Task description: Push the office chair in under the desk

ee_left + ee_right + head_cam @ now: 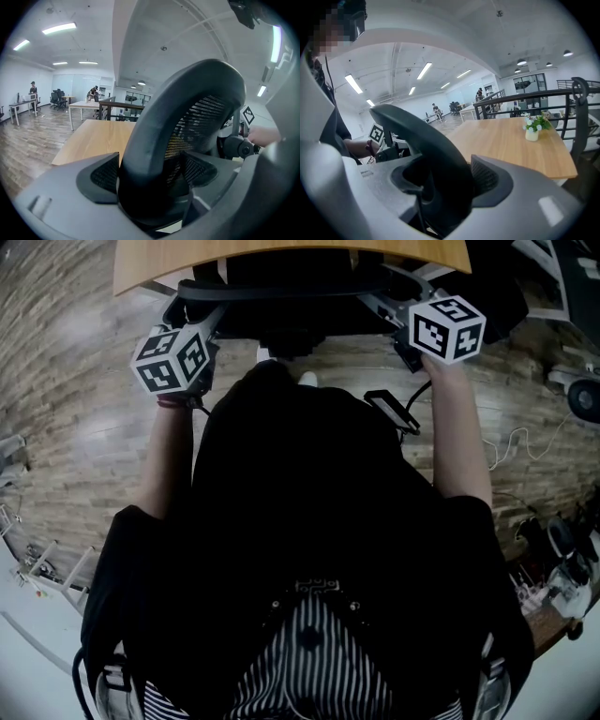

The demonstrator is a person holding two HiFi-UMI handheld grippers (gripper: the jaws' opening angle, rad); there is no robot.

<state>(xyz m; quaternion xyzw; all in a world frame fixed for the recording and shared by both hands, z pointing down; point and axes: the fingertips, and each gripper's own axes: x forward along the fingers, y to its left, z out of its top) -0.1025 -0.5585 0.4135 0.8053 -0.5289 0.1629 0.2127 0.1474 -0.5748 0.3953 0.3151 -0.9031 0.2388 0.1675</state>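
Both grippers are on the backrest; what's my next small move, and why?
Probably a short, even push forward with both. The left gripper and right gripper clamp the backrest, and it looks just short of the desk edge, so little travel seems to remain.

Both my arms reach straight out ahead, the left forearm (167, 451) and right forearm (459, 427) bare and roughly parallel. The left gripper (202, 322) and right gripper (382, 304) sit level with each other and well apart, marker cubes up. Each one's jaws stand wide, clamped across the thick rim of the chair back (187, 117).
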